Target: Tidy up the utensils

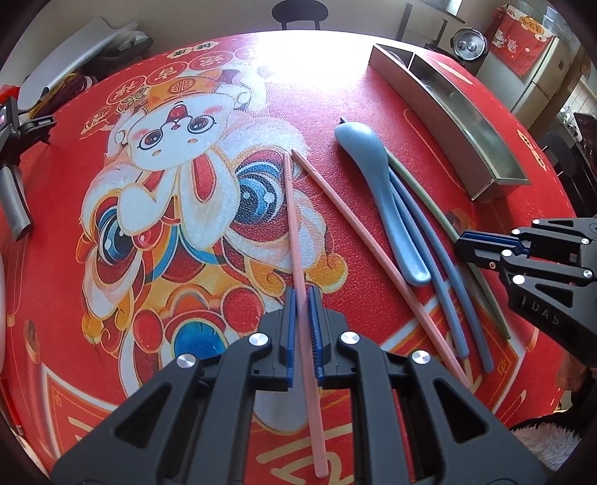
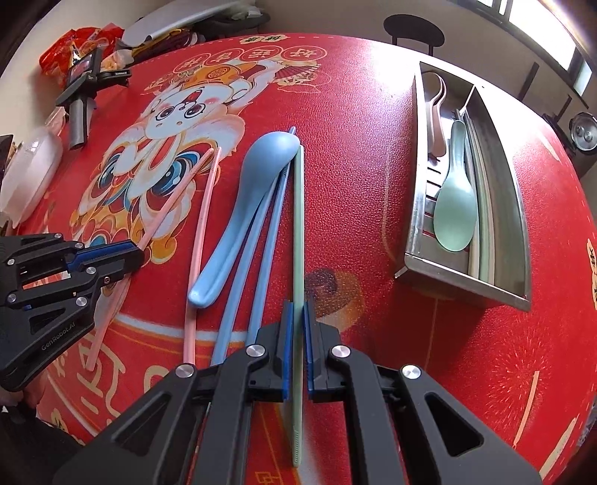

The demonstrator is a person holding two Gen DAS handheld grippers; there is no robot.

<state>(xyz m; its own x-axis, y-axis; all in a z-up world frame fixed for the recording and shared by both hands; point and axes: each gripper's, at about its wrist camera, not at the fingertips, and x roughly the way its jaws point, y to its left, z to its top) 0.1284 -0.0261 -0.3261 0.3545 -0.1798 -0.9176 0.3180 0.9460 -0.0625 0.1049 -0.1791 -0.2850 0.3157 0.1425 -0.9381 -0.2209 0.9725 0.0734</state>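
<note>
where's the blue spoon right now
The blue spoon lies on the red tablecloth mid-table, resting across the two blue chopsticks, with a pink chopstick to its left and the metal tray further right.

Bright daylight enters from a window (image 2: 537, 22); strong glare whitens the far tablecloth (image 1: 298, 56). Shadows soft. Fisheye bends edges, corners black; centre sharp, no blur
</note>
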